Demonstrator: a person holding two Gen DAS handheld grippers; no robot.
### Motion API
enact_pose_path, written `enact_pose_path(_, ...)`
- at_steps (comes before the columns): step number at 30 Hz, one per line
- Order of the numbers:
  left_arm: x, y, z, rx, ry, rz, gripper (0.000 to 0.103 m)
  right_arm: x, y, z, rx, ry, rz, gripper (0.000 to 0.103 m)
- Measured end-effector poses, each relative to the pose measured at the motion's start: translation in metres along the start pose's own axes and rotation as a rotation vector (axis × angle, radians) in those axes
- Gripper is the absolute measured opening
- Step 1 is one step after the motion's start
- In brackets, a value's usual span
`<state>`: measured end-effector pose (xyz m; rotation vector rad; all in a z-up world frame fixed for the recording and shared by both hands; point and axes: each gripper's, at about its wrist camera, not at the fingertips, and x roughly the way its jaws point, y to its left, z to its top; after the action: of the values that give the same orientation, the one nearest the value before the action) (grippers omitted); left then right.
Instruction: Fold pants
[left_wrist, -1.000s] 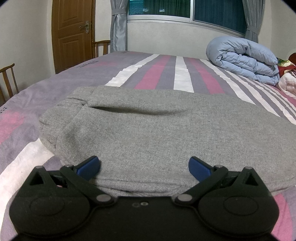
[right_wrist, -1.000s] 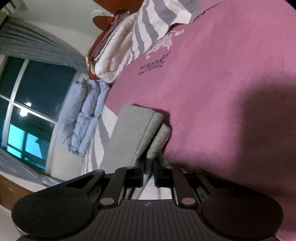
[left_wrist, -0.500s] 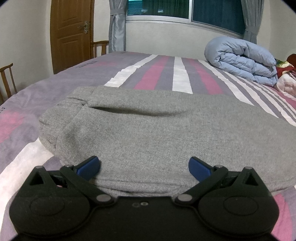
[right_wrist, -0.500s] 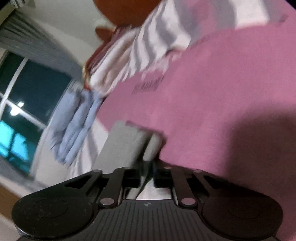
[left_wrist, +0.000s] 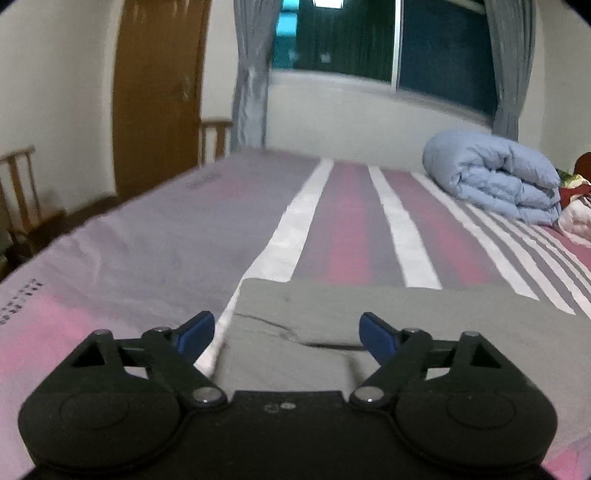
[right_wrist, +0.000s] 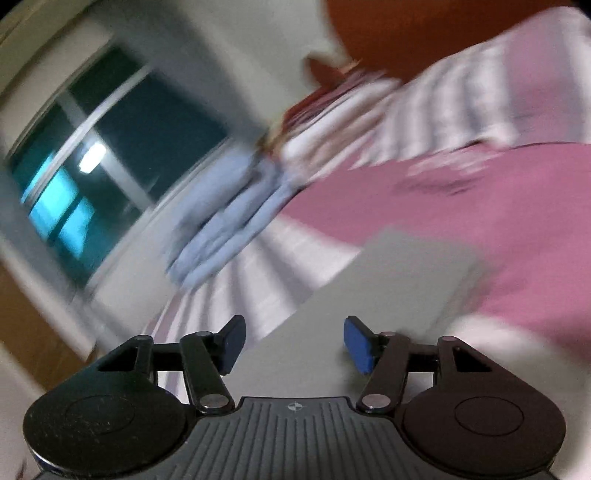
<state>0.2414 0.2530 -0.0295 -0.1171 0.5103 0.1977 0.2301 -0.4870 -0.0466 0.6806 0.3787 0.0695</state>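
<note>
The grey pants (left_wrist: 424, 325) lie folded flat on the striped bed. In the left wrist view my left gripper (left_wrist: 286, 334) is open and empty, raised above the near left end of the pants. In the right wrist view, which is blurred and tilted, my right gripper (right_wrist: 293, 345) is open and empty, above the grey pants (right_wrist: 373, 291), holding nothing.
The bed (left_wrist: 177, 243) has pink, grey and white stripes. A rolled light blue duvet (left_wrist: 495, 177) lies at the back right, with pillows (left_wrist: 576, 206) beyond it. Wooden chairs (left_wrist: 18, 192) and a door (left_wrist: 159, 92) stand at the left. A window (left_wrist: 388, 37) is on the far wall.
My right gripper has opened and let go of the pants' edge, then swung up and away. My left gripper has lifted and drawn back from the pants, still open.
</note>
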Motion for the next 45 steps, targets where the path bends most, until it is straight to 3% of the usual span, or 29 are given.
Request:
enact_pose_path(5,0.044,0.026,0.020,0.009,0.109,-0.075,0.069,0.059,0.078,-0.026,-0.098,0.135,0.136,0.059)
enact_pose_path(10,0.076,0.034,0.018,-0.025,0.174,-0.128,0.061,0.136,0.164,-0.064,-0.234,0.304,0.272,0.059)
enact_pose_path(14,0.087,0.046,0.019,-0.106,0.181,-0.192,0.043,0.206,0.226,-0.094,-0.399,0.421,0.329,0.059)
enact_pose_path(15,0.091,0.048,0.018,-0.120,0.191,-0.213,0.043,0.219,0.238,-0.099,-0.440,0.437,0.340,0.059)
enact_pose_path(21,0.100,0.053,0.013,-0.133,0.204,-0.245,0.039,0.266,0.272,-0.129,-0.608,0.558,0.414,0.056)
enact_pose_path(25,0.098,0.054,0.011,-0.136,0.184,-0.258,0.037,0.284,0.272,-0.146,-0.660,0.637,0.447,0.038)
enact_pose_path(32,0.103,0.052,0.010,-0.152,0.189,-0.246,0.035,0.294,0.274,-0.157,-0.711,0.700,0.494,0.037)
enact_pose_path(34,0.101,0.048,0.009,-0.137,0.178,-0.248,0.025,0.291,0.278,-0.161,-0.744,0.722,0.506,0.009)
enact_pose_path(35,0.099,0.047,0.008,-0.132,0.169,-0.246,0.023,0.287,0.282,-0.163,-0.775,0.724,0.510,0.003)
enact_pose_path(38,0.090,0.047,0.008,-0.117,0.128,-0.245,0.017,0.272,0.293,-0.163,-0.852,0.664,0.519,0.002)
enact_pose_path(42,0.080,0.051,0.023,-0.120,0.082,-0.250,0.013,0.265,0.301,-0.137,-0.772,0.534,0.532,0.002)
enact_pose_path(45,0.083,0.053,0.033,-0.106,0.080,-0.240,0.013,0.272,0.308,-0.140,-0.781,0.526,0.516,0.002)
